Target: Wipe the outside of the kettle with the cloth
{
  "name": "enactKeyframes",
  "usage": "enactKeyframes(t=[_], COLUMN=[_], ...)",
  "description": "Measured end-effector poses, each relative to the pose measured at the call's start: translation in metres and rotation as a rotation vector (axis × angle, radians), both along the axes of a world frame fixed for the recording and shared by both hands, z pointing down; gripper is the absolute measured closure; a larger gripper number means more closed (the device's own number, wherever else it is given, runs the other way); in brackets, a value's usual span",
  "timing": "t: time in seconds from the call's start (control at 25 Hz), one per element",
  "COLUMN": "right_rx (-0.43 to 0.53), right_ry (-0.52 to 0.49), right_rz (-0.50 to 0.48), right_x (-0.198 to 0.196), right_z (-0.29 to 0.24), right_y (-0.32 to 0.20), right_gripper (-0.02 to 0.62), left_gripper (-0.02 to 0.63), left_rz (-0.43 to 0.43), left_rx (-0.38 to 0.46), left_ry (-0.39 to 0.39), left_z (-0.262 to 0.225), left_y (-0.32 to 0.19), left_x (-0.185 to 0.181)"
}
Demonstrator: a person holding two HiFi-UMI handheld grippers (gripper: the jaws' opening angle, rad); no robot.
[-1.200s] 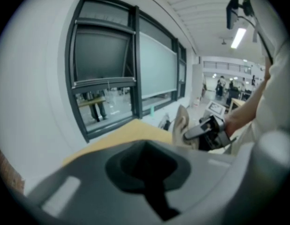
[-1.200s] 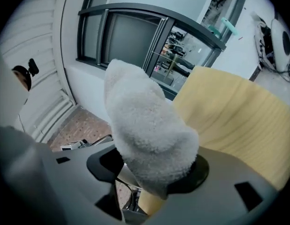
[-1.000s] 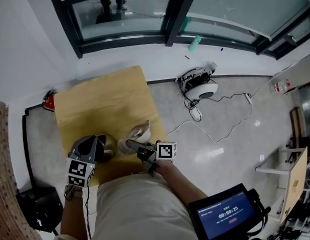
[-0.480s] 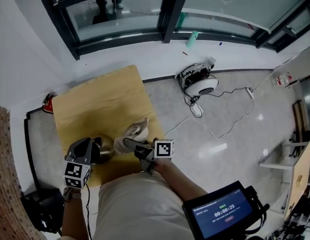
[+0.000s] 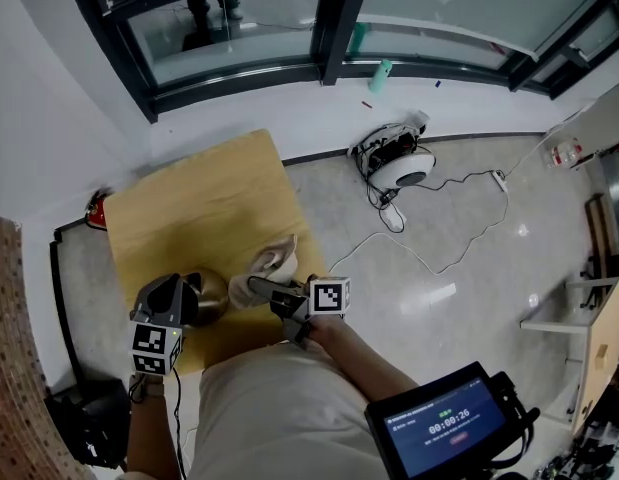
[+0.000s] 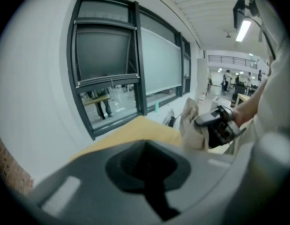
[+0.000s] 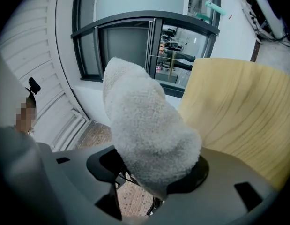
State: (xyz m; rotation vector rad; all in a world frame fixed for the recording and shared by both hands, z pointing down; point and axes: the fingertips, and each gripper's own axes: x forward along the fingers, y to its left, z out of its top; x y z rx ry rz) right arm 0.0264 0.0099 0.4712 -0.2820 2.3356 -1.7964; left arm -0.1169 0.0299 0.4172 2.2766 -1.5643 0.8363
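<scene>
Nothing has shifted since a moment ago: the left gripper (image 5: 185, 296) sits against the steel kettle (image 5: 211, 290) on the wooden table (image 5: 199, 208), its grip impossible to tell; just beside the kettle, the fluffy cloth (image 5: 276, 260) stands bunched, clenched in the right gripper (image 5: 257, 286)

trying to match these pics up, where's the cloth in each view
Head view: cloth just below centre, in the right gripper, over the table.
Left gripper view: right of centre, at the table's right end.
Right gripper view: centre, between the jaws.
Shared landmark: the wooden table.
</scene>
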Motion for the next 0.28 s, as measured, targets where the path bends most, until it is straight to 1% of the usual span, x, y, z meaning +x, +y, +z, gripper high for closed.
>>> enactKeyframes(t=[0.16,0.28], right_rx=[-0.001,0.017], right_ry=[0.002,-0.001], right_rz=[-0.006,-0.013], right_x=[0.0023,0.0034], right_z=[0.0033,0.0015], right_y=[0.0024,0.0021], right_gripper=[0.350,0.350], left_gripper=[0.611,0.611], left_rz=[-0.008,-0.011], left_rx=[0.002,0.004], left_ry=[-0.011,-0.018], left_z=[0.0015,0.0032], left_y=[-0.0006,-0.0014], left_x=[-0.0017,-0.0027])
